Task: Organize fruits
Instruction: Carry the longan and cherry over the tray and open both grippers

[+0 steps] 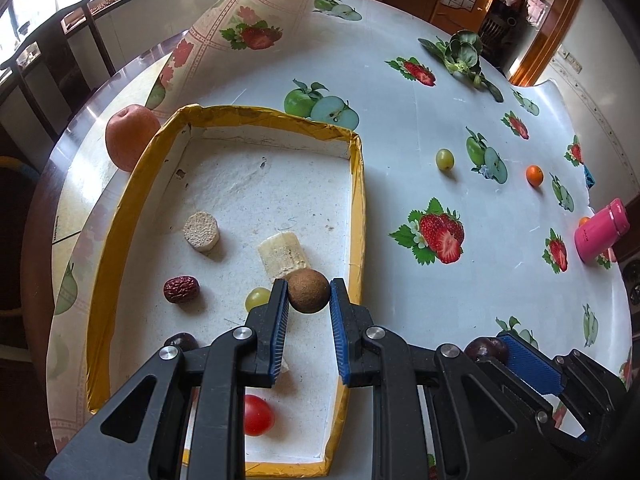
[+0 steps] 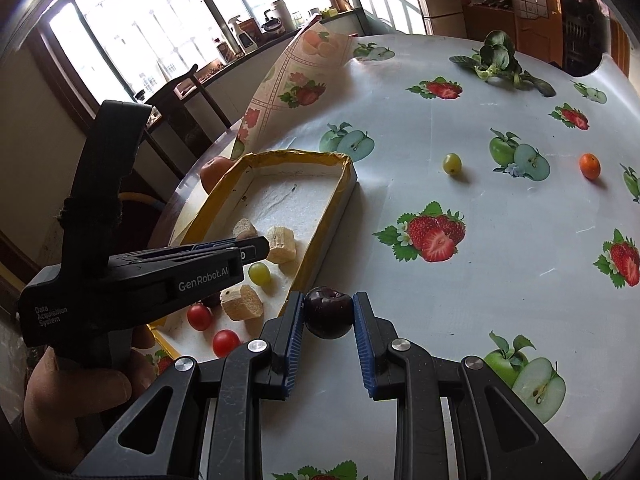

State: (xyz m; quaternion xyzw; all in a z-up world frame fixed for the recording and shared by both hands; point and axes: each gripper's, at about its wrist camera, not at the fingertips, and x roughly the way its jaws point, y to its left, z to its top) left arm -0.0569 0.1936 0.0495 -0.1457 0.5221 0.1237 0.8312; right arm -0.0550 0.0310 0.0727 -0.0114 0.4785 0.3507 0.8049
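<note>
Left gripper (image 1: 309, 292) fingers clamp a brown round fruit (image 1: 309, 291) over the tray (image 1: 357, 200), near its right wall; right gripper (image 2: 329, 312) fingers clamp a dark plum (image 2: 329, 312) above the desk (image 2: 500, 280), just outside that wall; tray lies to the plum's left; left hand nearer to release.

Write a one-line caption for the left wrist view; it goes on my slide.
Left gripper carries a brown round fruit over the yellow-rimmed tray of fruit pieces.
</note>
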